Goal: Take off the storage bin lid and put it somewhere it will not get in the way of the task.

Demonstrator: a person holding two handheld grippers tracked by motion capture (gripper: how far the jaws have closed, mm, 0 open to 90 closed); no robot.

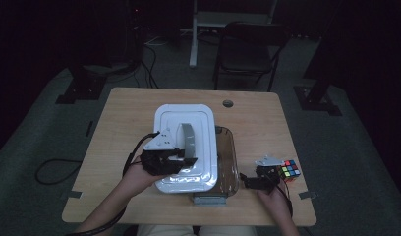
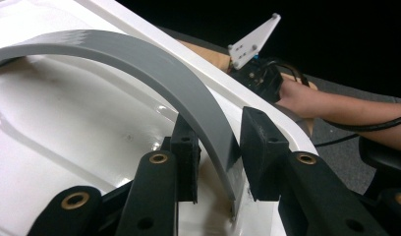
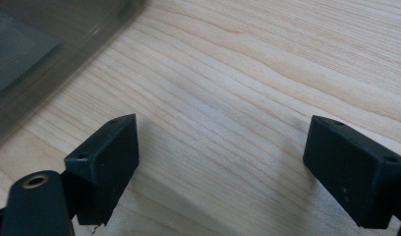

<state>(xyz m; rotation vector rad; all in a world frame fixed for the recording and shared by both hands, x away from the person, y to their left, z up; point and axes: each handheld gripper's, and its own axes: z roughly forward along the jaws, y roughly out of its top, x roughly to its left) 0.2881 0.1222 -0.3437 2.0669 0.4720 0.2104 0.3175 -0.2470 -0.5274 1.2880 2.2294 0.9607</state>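
Grasping the grey arched handle [image 2: 188, 93] of the white lid [image 1: 186, 147], the left gripper [image 1: 176, 160] sits left of centre in the high view, just above the person's left hand [image 1: 134, 174]. In the left gripper view its two black jaws rise from the bottom edge and stand clenched on either side of the handle's near end, where the arch comes down to the lid [image 2: 80, 128]. The lid lies over a clear brownish container [image 1: 228, 162], offset toward the left of the frame so that the container's right wall and its near edge stay uncovered. A grey latch piece [image 1: 210, 199] shows at the container's near edge, lower centre.

At the lower right of the high view the right gripper [image 1: 247, 181] rests low over the worktop [image 1: 125, 113], held by the right hand [image 1: 274, 196]. In the right gripper view its jaws stand wide apart, released, with bare wood grain between them; the container's tinted wall [image 3: 56, 44] fills the upper left corner there.

Just beside the right gripper, toward the right edge of the worktop, sits a colour puzzle cube [image 1: 290, 170].

Farther up the frame a round cable hole [image 1: 228, 103] marks the worktop's far edge. Beyond it, on the dim floor, a dark folding chair [image 1: 247, 49] stands at top centre.
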